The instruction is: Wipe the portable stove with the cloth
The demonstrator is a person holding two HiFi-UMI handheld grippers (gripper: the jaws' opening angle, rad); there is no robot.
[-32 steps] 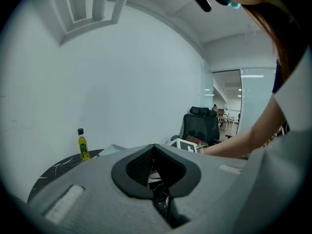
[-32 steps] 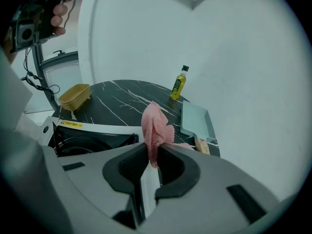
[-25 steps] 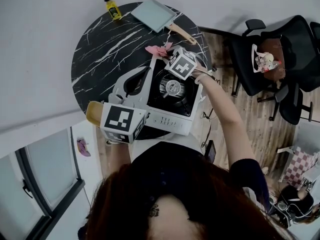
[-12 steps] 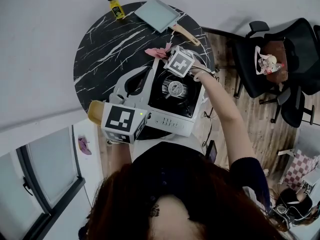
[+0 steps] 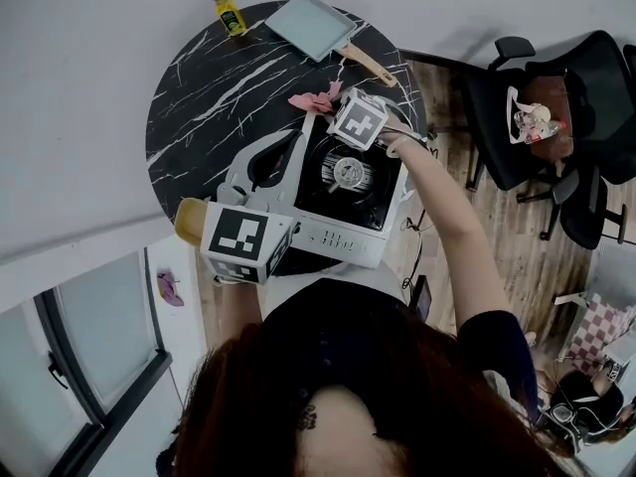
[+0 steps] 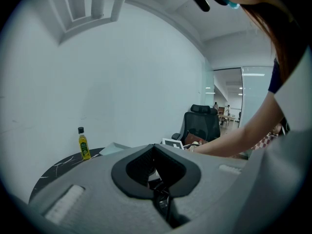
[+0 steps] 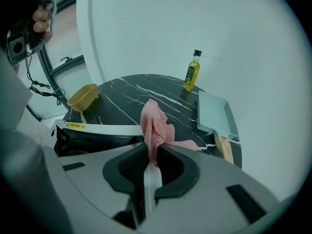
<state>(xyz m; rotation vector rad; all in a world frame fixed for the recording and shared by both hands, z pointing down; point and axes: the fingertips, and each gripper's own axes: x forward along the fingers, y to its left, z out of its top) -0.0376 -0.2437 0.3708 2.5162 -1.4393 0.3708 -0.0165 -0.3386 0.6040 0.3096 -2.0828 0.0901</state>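
The portable stove (image 5: pixel 343 229), white with a black burner top, stands at the near right of the round black marble table (image 5: pixel 214 78). My right gripper (image 5: pixel 332 104) is shut on the pink cloth (image 5: pixel 310 99), which hangs past the stove's far left corner. In the right gripper view the cloth (image 7: pixel 154 123) rises from between the shut jaws of the right gripper (image 7: pixel 151 152), with the stove (image 7: pixel 100 129) just to the left. My left gripper (image 5: pixel 295 142) lies along the stove's left side. Its jaws (image 6: pixel 154 148) look shut with nothing between them.
A yellow oil bottle (image 5: pixel 225 10) and a pale square pan (image 5: pixel 313 26) with a wooden handle sit at the table's far edge. A yellow bowl (image 5: pixel 189 217) is at the near left by the left gripper. Office chairs (image 5: pixel 537 107) stand to the right.
My right gripper with the cloth has shifted a little toward the stove's far edge. The left gripper has stayed where it was.
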